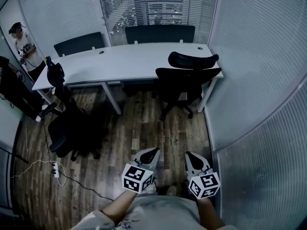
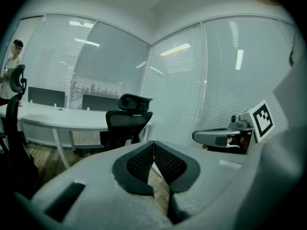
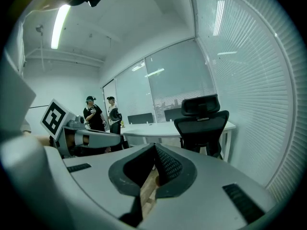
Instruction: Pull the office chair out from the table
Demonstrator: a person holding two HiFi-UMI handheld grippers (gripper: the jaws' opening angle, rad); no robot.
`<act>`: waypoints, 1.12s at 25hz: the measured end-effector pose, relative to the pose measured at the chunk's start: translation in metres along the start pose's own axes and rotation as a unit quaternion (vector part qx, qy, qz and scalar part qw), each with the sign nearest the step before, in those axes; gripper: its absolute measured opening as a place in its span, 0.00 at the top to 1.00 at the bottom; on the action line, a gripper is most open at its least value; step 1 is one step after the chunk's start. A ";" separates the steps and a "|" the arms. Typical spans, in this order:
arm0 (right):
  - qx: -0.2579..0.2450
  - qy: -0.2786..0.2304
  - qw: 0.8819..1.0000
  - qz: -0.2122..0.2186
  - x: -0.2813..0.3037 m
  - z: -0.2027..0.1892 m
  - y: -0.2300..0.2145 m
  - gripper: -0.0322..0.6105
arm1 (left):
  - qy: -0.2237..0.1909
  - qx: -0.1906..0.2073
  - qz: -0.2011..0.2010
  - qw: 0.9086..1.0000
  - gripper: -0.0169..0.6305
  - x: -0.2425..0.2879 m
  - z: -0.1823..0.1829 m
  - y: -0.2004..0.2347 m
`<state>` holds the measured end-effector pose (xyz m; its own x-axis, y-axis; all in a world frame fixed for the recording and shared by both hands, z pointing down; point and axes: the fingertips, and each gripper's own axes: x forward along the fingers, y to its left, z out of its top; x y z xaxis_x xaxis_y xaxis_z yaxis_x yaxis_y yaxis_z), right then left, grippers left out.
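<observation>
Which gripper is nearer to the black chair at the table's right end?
Right. The right gripper is almost directly in line with the chair; the left gripper is off to the left. Neither touches it.

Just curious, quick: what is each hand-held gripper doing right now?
Left hand-held gripper: closed, holding nothing.
Right hand-held gripper: closed, holding nothing.

Left gripper [image 1: 149, 153] and right gripper [image 1: 191, 157] closed (both empty).
</observation>
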<state>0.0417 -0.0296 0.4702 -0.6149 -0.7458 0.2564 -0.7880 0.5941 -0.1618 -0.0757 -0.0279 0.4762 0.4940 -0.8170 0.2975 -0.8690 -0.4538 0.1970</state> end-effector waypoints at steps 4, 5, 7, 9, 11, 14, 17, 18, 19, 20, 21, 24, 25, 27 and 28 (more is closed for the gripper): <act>0.001 0.006 1.000 -0.009 0.004 -0.002 0.005 0.94 | -0.002 -0.003 -0.006 1.000 0.96 -0.006 0.001 0.009; 0.001 0.007 1.000 -0.013 0.005 -0.002 0.006 0.94 | -0.002 -0.001 -0.008 1.000 0.95 -0.008 0.002 0.012; 0.002 0.006 1.000 -0.021 0.009 -0.001 0.009 0.94 | -0.001 0.002 -0.012 1.000 0.95 -0.012 0.004 0.018; 0.003 0.004 1.000 -0.027 0.013 0.001 0.011 0.94 | -0.001 0.005 -0.017 1.000 0.96 -0.015 0.005 0.025; 0.004 0.003 0.999 -0.034 0.016 0.002 0.014 0.94 | -0.002 0.008 -0.020 1.000 0.96 -0.017 0.006 0.032; 0.007 0.002 0.999 -0.045 0.018 0.000 0.018 0.94 | -0.002 0.010 -0.026 1.000 0.96 -0.021 0.006 0.041; 0.013 0.001 0.999 -0.053 0.020 -0.002 0.017 0.94 | -0.002 0.008 -0.031 0.999 0.96 -0.018 0.005 0.046; 0.015 0.001 0.998 -0.055 0.021 -0.002 0.016 0.94 | -0.001 0.008 -0.033 0.999 0.96 -0.016 0.006 0.047; 0.016 -0.001 0.998 -0.057 0.021 -0.002 0.015 0.94 | -0.001 0.009 -0.035 0.999 0.96 -0.014 0.006 0.048; 0.016 -0.001 0.998 -0.059 0.023 -0.002 0.013 0.94 | 0.000 0.009 -0.036 0.999 0.96 -0.011 0.006 0.049; 0.016 -0.001 0.998 -0.060 0.025 -0.002 0.012 0.94 | 0.001 0.008 -0.038 0.999 0.96 -0.008 0.006 0.050; 0.020 0.000 0.998 -0.061 0.034 -0.003 0.002 0.94 | 0.004 0.008 -0.041 0.999 0.96 0.006 0.007 0.054; 0.022 0.001 0.998 -0.061 0.038 -0.004 -0.002 0.94 | 0.005 0.008 -0.042 0.999 0.96 0.011 0.008 0.055; 0.026 0.002 0.998 -0.059 0.049 -0.006 -0.010 0.94 | 0.007 0.009 -0.042 0.999 0.96 0.022 0.009 0.060; 0.028 0.003 0.998 -0.058 0.055 -0.006 -0.015 0.94 | 0.008 0.008 -0.041 0.999 0.96 0.027 0.009 0.064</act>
<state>0.0198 -0.0772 0.4921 -0.5195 -0.8069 0.2812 -0.8544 0.4862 -0.1834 -0.1179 -0.0824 0.4880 0.5635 -0.7715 0.2952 -0.8261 -0.5246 0.2060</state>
